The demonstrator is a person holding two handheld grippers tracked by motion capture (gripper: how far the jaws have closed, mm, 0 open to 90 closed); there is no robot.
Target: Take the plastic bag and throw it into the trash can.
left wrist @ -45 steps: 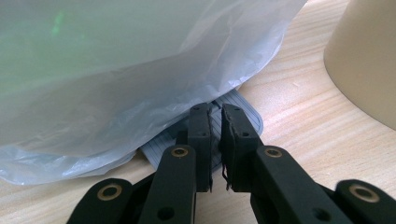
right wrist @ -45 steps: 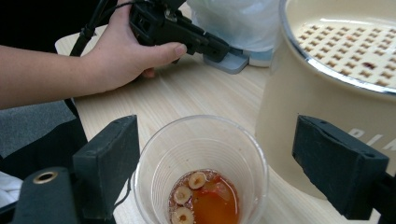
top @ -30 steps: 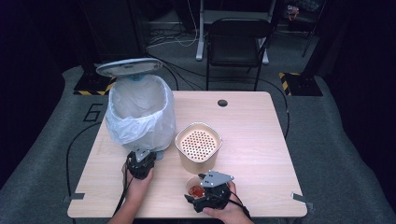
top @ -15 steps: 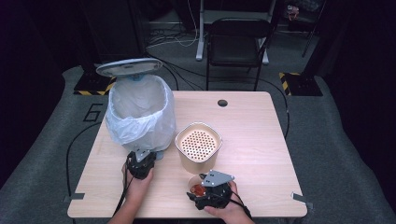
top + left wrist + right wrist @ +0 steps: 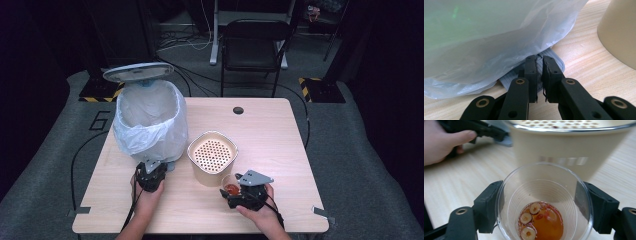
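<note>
Clear cup (image 5: 544, 205) clamped between right gripper (image 5: 544, 207) jaws — beside strainer bucket (image 5: 571, 147)

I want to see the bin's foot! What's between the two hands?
In the high view, bare table lies between the left gripper and right gripper; the beige strainer pot stands just behind that gap.

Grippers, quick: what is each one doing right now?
Left gripper: shut, fingers pressing on the bin pedal.
Right gripper: closed on the plastic cup.
</note>
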